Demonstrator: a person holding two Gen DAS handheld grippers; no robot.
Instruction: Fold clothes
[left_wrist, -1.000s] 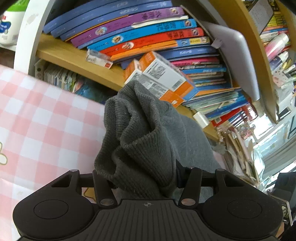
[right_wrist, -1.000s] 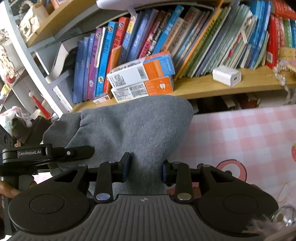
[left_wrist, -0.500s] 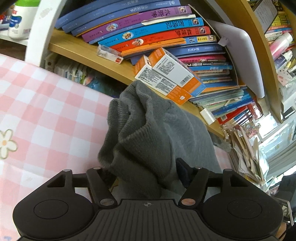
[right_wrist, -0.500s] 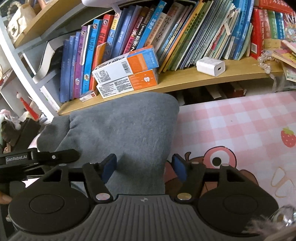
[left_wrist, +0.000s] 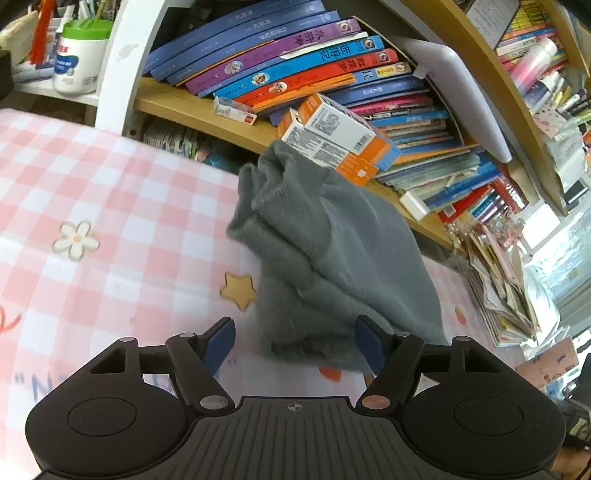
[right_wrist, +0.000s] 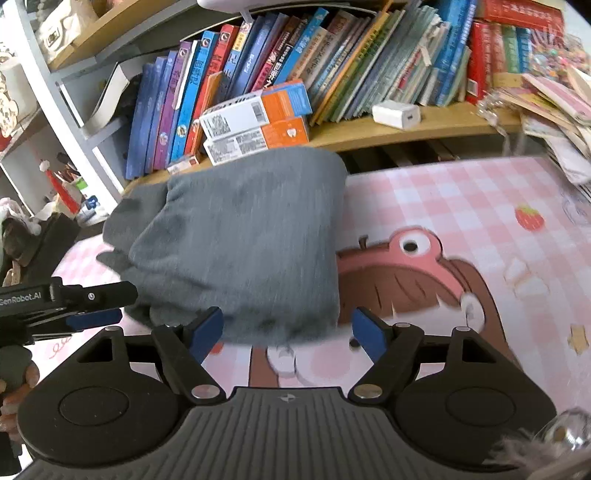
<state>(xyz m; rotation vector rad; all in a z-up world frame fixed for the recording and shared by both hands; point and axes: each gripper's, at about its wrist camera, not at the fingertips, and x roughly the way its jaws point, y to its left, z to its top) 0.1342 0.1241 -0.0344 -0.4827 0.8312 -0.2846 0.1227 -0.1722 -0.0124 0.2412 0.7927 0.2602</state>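
- Both claws, left claw (left_wrist: 294, 345) and right claw (right_wrist: 287, 334), have let go since a second ago; jaws now wide apart, backed off.
- Grey knitted sweater (right_wrist: 243, 236) lies bundled on pink checked bench (left_wrist: 92, 192).
- Soft, light, floppy: pinch ribbed hem (left_wrist: 280, 206) or a corner.

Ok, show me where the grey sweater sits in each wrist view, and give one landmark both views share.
Left wrist view: the grey sweater lies centre, slightly right, on the pink checked cloth, ahead of the open left claw.
Right wrist view: it lies centre-left, ahead of the open right claw.
Shared landmark: the orange and white boxes on the wooden shelf behind the sweater.
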